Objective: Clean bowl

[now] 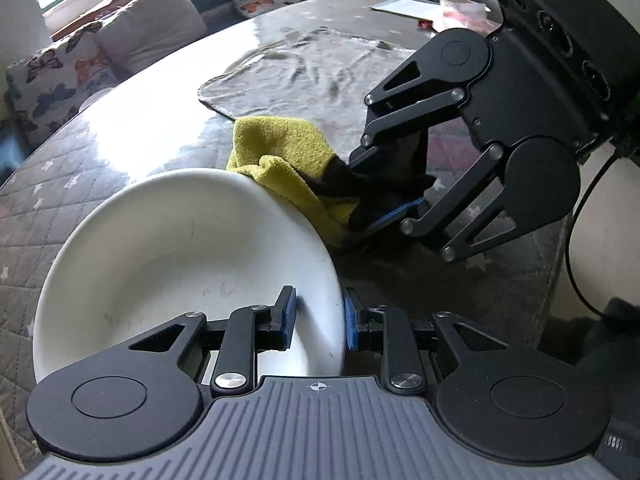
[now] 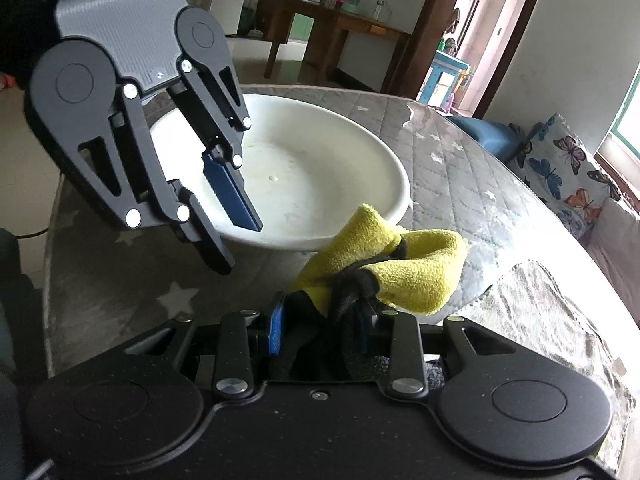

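1. Two claws work at one white bowl [image 1: 188, 264] on the worktop [image 1: 120, 140]. The left claw [image 1: 320, 316] straddles the bowl's near rim, one pad inside and one outside, seemingly not quite pinching it.
2. The right claw [image 2: 320, 328] clamps a yellow-and-black cloth [image 2: 384, 264], which touches the bowl's outer edge.
3. Open worktop lies beyond the bowl.
4. A grey towel [image 1: 304, 72] lies flat further back.
5. Butterfly-print cushions [image 1: 52, 80] line the room's window side.
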Motion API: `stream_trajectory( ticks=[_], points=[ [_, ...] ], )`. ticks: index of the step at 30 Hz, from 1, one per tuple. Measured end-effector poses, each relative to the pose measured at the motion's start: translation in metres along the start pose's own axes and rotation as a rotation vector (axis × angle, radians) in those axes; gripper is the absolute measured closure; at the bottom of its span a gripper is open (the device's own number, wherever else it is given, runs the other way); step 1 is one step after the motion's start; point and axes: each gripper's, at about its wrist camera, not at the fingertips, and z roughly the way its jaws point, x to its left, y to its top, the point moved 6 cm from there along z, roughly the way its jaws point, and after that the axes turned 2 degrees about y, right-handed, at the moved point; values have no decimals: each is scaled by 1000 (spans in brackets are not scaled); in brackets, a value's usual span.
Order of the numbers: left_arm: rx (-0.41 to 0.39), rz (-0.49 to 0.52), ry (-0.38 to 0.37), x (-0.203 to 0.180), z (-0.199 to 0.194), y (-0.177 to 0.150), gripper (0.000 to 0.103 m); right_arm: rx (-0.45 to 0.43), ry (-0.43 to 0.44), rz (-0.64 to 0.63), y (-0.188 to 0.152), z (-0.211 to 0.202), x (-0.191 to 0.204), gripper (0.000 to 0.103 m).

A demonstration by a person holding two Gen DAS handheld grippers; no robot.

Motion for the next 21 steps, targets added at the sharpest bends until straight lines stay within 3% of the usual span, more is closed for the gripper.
stream_trajectory(
  ticks=[21],
  points=[
    [21,61,-56,-3,2,-10,78,-14,-1,-15,13,27,-21,67]
  ],
)
